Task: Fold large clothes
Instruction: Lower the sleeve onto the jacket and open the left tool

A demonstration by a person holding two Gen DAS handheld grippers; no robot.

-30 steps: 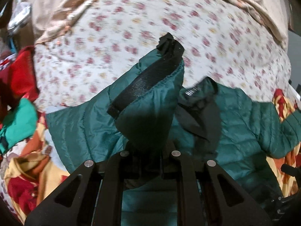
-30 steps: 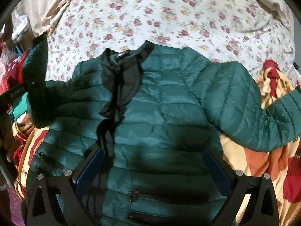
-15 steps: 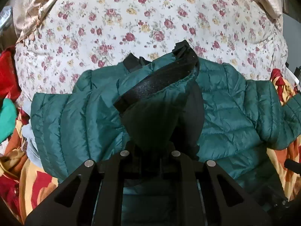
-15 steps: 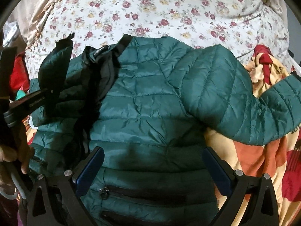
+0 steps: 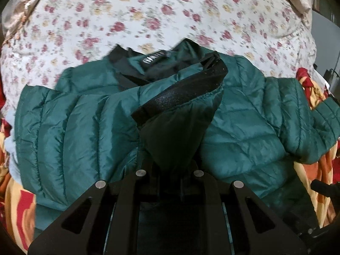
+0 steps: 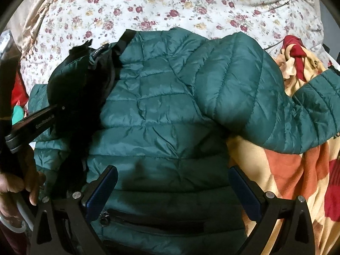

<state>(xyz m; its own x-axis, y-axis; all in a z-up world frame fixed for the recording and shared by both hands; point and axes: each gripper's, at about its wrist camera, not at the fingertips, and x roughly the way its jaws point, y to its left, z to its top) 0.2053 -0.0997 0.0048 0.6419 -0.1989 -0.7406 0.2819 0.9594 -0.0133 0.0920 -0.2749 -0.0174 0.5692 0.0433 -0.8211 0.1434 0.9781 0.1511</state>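
Note:
A dark green quilted jacket (image 6: pixel 165 114) lies front up on a floral bedsheet (image 6: pixel 170 6); it also shows in the left wrist view (image 5: pixel 244 116). My left gripper (image 5: pixel 170 170) is shut on the jacket's left sleeve cuff (image 5: pixel 180 97), with its black band, held above the chest near the black collar (image 5: pixel 153 63). In the right wrist view that gripper (image 6: pixel 53 110) holds the sleeve over the jacket's left side. My right gripper (image 6: pixel 172 189) is open and empty, above the lower front near a zip pocket (image 6: pixel 148 218). The other sleeve (image 6: pixel 297 106) stretches right.
A yellow, orange and red patterned blanket (image 6: pixel 286 170) lies under the jacket's right side and also at the left (image 5: pixel 17 201). Red and teal clothes (image 6: pixel 19 99) are piled at the left edge. A beige cover (image 5: pixel 19 17) borders the sheet's far side.
My left gripper has carried the sleeve cuff rightward and inward over the jacket's chest. The right gripper has stayed open over the lower front, drawing slightly closer.

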